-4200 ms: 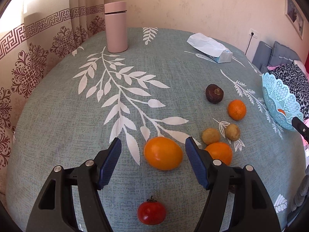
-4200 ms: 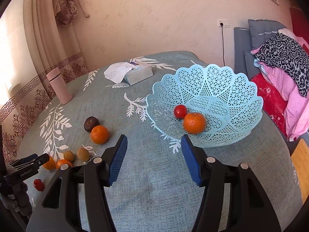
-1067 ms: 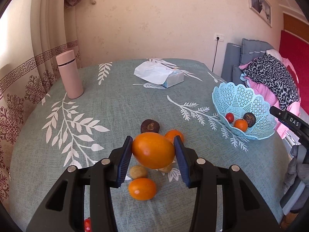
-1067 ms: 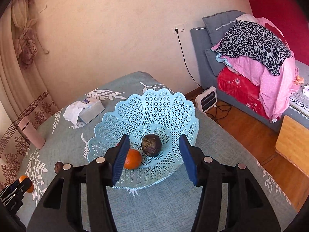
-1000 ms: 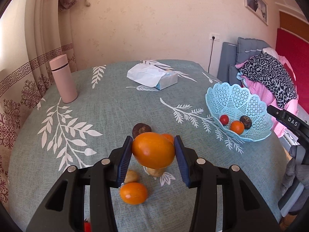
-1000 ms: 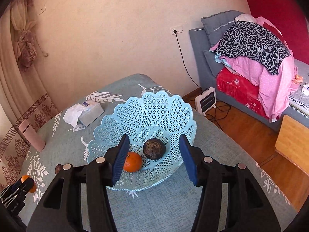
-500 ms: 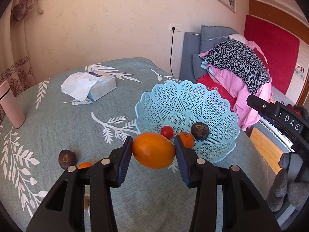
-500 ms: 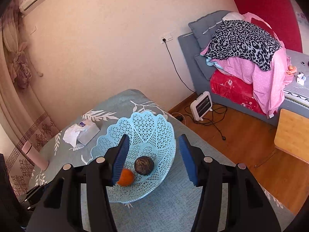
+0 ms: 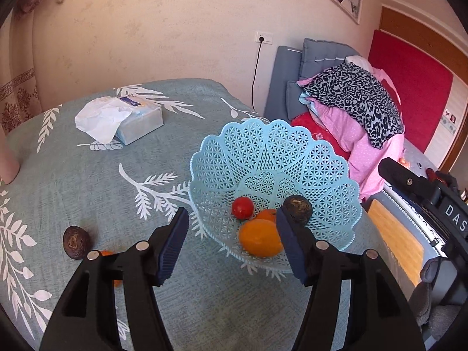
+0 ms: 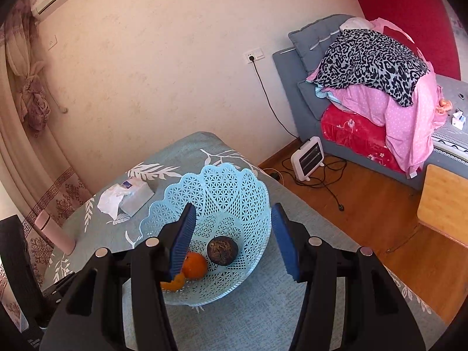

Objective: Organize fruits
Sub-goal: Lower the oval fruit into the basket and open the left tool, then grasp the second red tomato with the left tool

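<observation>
While the left hand-held gripper (image 9: 232, 244) gapes, the orange (image 9: 259, 241) lies in the basket (image 9: 272, 152).

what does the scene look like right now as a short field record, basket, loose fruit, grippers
basket: light blue lattice, on the table
in basket: large orange, small orange, tomato, dark brown fruit
loose on table: dark brown fruit, partly hidden orange
left gripper: open, empty
right gripper: open, empty
other: tissue pack

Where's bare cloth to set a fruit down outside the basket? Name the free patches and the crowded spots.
Free: the stretch between the tissue box and the basket, and the near cloth below the basket rim. Crowded: the basket floor, with the large orange, tomato and dark fruit, and around the loose dark fruit.
</observation>
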